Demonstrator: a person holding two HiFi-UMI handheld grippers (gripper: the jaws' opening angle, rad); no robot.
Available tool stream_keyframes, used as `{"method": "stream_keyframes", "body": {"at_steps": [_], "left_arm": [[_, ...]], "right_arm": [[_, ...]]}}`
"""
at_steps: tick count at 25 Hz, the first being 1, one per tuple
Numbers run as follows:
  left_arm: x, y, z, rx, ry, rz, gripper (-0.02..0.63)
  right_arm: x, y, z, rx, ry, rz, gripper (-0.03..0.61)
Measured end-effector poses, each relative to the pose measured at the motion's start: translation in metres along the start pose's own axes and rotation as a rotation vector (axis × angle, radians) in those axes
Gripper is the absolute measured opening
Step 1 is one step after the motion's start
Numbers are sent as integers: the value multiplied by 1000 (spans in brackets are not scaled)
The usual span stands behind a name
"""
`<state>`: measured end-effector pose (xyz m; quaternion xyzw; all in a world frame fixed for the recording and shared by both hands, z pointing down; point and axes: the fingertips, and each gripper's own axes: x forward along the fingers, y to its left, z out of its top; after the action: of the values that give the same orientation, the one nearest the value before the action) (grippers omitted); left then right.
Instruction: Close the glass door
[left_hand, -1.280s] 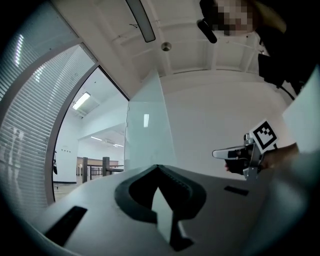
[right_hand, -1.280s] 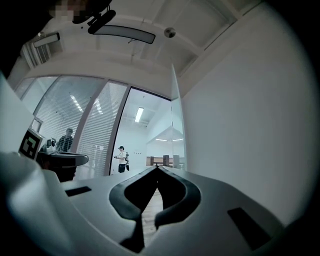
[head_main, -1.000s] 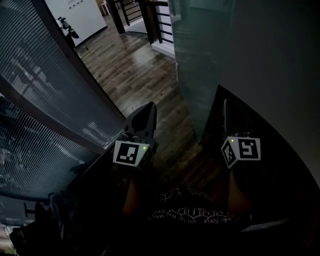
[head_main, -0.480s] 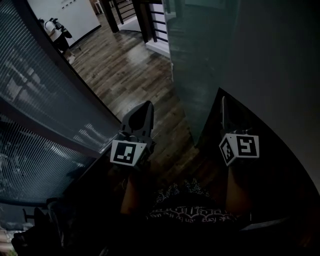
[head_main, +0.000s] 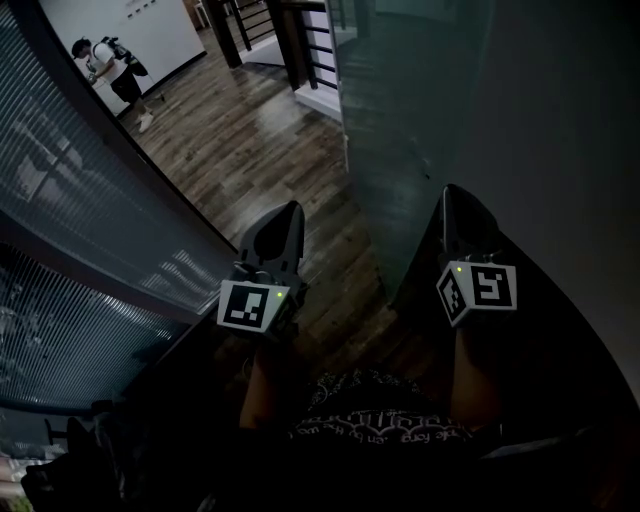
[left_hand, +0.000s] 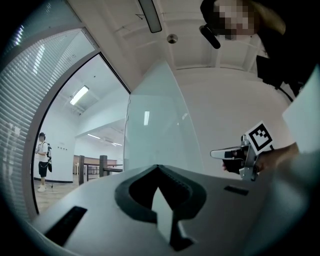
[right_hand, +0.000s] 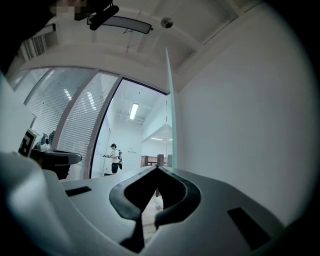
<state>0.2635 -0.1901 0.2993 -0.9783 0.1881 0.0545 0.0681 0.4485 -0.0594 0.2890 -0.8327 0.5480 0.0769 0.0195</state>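
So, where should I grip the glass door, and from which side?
Probably its free upright edge, since no handle shows. The glass door stands swung open near the wall, so come from the side away from it with the right claw, opened first; it is shut now.

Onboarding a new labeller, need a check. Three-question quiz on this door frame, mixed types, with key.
1. True or false: the left gripper is clamped on the glass door.
2. The distant person is: A) standing on the wooden floor B) sitting at a desk C) holding the door
3. In the head view, on which side are the slatted blinds?
Key: 1 false, its jaws are shut on nothing; 2 A; 3 left.
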Motion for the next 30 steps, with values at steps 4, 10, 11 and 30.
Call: {"method": "stream_keyframes", "body": {"at_steps": [4,10,11,30], "left_arm": [[7,4,-2,5,1,11,-9],[19,10,-11,0,23,28,-9],[22,11,-12,0,25,29,-9],[21,15,-13,-27,20,46,-9]], "right_arm": [[12,-6,-4,-2,-4,1,3],[29,-23,-9,-5,4,-8,72],[33,-26,-12,1,14,-4,81],[55,-19,-37,58,105,136,155]]}}
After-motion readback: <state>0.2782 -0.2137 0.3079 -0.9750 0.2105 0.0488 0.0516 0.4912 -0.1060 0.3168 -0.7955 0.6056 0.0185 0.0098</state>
